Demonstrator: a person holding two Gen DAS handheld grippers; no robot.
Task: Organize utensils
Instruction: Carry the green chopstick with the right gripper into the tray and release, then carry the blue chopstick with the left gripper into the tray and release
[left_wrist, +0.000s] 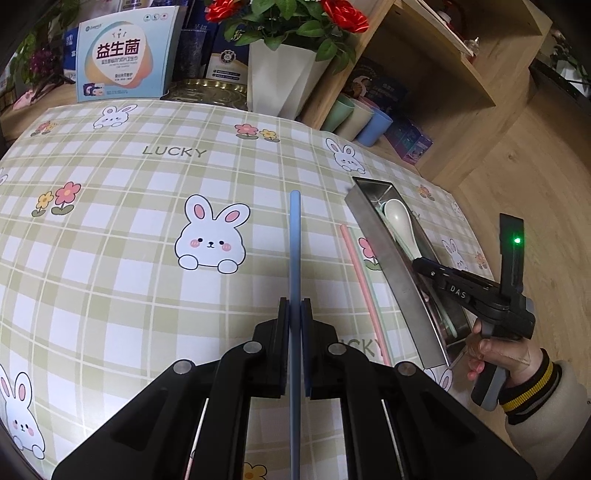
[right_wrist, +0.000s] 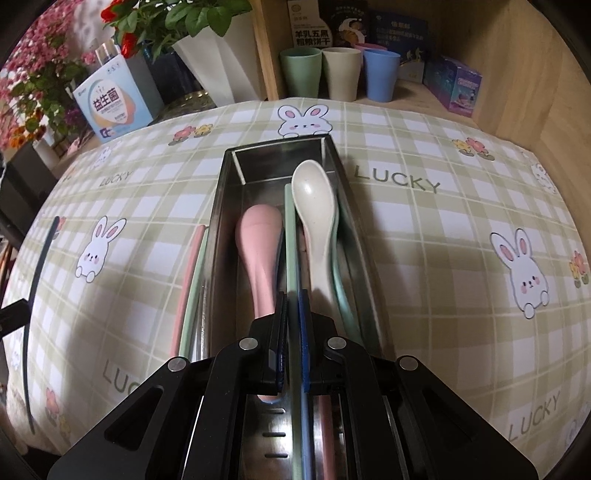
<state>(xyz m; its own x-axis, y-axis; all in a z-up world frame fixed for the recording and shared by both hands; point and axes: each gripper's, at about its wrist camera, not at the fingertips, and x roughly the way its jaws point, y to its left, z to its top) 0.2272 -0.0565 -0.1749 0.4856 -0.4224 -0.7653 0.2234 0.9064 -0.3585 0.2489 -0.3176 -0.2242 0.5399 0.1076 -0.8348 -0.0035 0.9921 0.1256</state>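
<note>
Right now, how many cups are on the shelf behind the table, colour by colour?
Green cup: 1
Beige cup: 1
Blue cup: 1
Pink cup: 1, only its rim shows behind the others
Total: 4

**Surroundings: table and shelving**

Table under green-checked bunny tablecloth (left_wrist: 147, 221). Landmark: white planter (left_wrist: 280, 81) with red roses at the cloth's far edge. Right of it, wooden shelf unit (left_wrist: 436, 66) holding pastel cups (right_wrist: 340, 74). Left, a blue-white box (left_wrist: 125, 55). Wood floor (left_wrist: 535, 177) beyond the shelf.
</note>
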